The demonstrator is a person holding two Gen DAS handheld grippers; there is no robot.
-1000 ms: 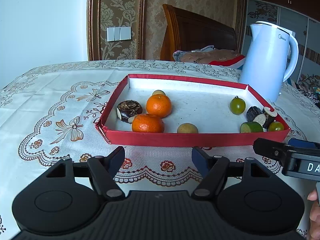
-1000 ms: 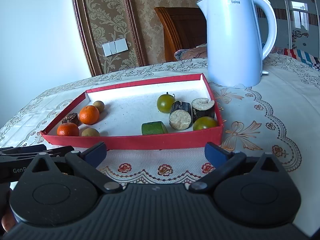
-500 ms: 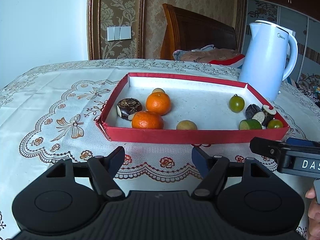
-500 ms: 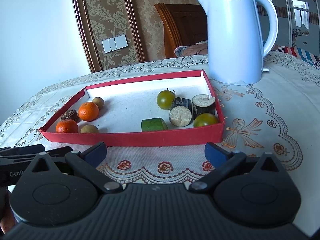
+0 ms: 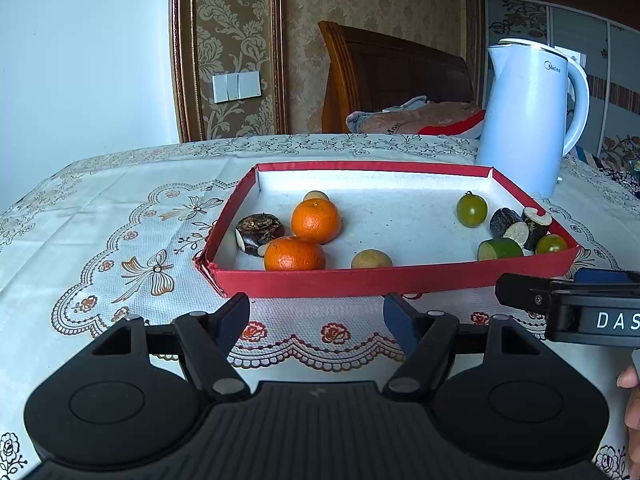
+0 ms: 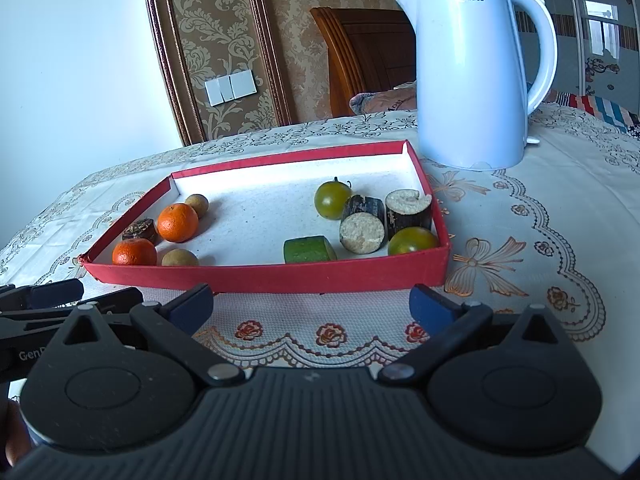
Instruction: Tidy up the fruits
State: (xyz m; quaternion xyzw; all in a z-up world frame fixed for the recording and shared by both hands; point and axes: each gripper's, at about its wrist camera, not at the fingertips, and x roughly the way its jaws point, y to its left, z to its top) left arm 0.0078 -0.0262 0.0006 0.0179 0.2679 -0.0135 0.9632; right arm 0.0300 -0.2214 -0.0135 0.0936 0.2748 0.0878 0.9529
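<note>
Jaws apart, empty; fruits untouched

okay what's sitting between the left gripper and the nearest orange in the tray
Only lace tablecloth and the red tray's front wall separate the open left gripper from the near orange. The left wrist view shows it.

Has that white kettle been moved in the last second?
No. The white kettle stands on the tablecloth just beyond the red tray's far right corner, as before. It sits slightly differently in the picture, but so does the tray with it.
</note>
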